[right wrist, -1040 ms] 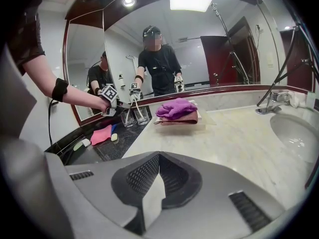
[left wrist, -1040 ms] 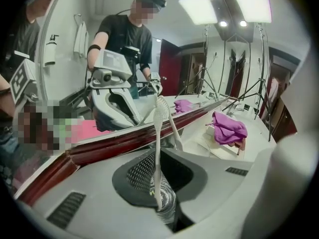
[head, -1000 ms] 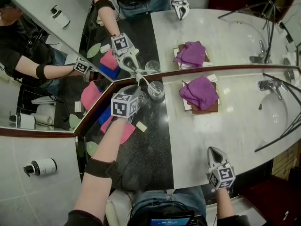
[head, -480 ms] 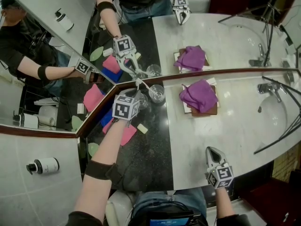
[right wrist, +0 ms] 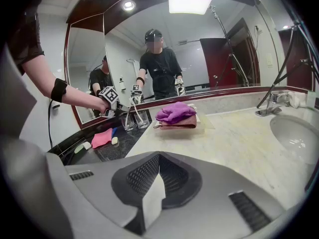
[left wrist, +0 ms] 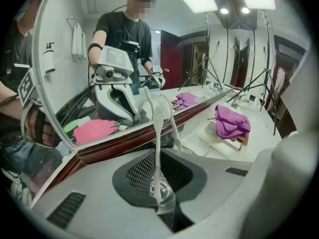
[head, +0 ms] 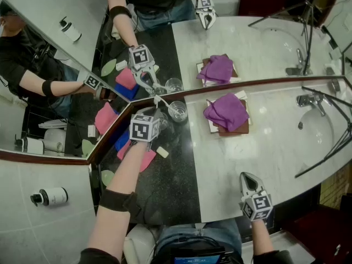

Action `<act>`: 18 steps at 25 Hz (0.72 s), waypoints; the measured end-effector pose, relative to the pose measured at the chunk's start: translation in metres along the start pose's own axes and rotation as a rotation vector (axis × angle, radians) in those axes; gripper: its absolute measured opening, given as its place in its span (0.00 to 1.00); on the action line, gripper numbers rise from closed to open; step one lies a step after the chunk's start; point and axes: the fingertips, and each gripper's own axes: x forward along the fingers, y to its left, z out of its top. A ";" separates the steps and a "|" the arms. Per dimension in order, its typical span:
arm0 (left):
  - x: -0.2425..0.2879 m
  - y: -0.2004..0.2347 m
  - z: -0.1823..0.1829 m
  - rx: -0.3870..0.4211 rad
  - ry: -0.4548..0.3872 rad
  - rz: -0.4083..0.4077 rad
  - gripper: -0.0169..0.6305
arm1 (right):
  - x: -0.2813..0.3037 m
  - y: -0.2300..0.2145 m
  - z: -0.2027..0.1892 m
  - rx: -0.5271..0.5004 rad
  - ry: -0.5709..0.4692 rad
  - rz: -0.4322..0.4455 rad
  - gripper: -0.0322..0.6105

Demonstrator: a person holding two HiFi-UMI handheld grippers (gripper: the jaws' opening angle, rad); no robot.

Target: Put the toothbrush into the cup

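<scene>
Right gripper (head: pixel 247 176), nearest, over the near edge of the white counter (head: pixel 258 147): jaws closed together, nothing between them. Farther and to the left, over the black slab (head: pixel 173 175), left gripper (head: pixel 157 108): jaws narrow, clamped on the white toothbrush (left wrist: pixel 157 148), which stands tilted with its head toward the mirror (head: pixel 165 48). Its lower end hangs over a glass cup (head: pixel 179 112); whether it is inside cannot be told. A second glass stands just left of the cup. Right of the cup, a purple cloth (head: pixel 226 111); far right, the tap (head: pixel 308 99).
</scene>
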 end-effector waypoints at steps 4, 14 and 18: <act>0.000 -0.002 0.006 0.006 -0.006 0.006 0.05 | -0.002 -0.002 -0.001 0.007 -0.007 -0.003 0.08; -0.013 -0.001 0.023 0.024 -0.023 0.015 0.05 | -0.001 0.007 0.006 0.006 -0.018 0.019 0.08; -0.017 -0.001 0.029 0.064 -0.014 0.021 0.05 | 0.000 0.007 0.012 0.006 -0.024 0.019 0.08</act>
